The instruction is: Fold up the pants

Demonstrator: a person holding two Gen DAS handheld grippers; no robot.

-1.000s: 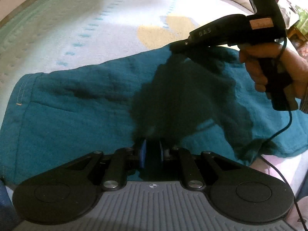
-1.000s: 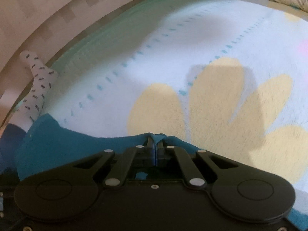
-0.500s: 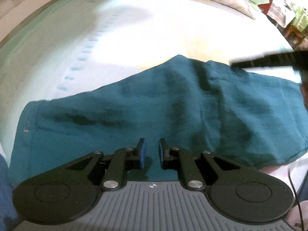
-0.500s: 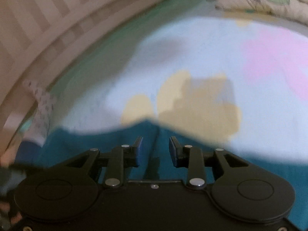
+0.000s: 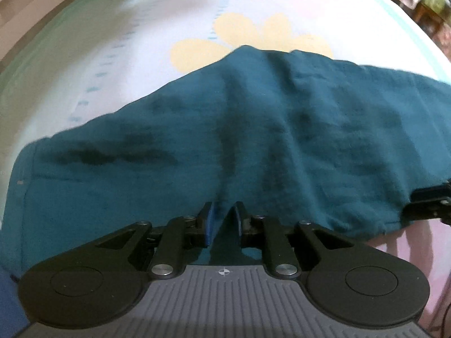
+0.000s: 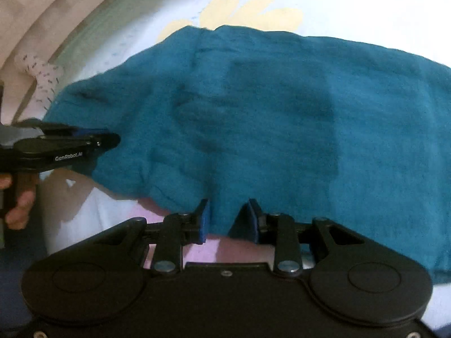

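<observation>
the teal pants (image 5: 253, 129) lie spread and creased across a bed sheet (image 5: 141, 42) printed with a yellow flower (image 5: 248, 33), one edge bunched up into a peak near that flower. the left tool (image 5: 224, 219) sits low over the near edge of the pants with its blue-padded jaws a little apart, a fold of teal cloth lying in the gap but not pinched. the right tool (image 6: 228, 219) is likewise spread, jaws wider, at the near hem of the pants (image 6: 267, 107) where pink sheet shows below. in the right wrist view the left tool (image 6: 112, 139) comes in from the side, held in a hand (image 6: 19, 205), its tip over the pants' edge. a patterned sock (image 6: 42, 76) lies by the bed's far edge.
</observation>
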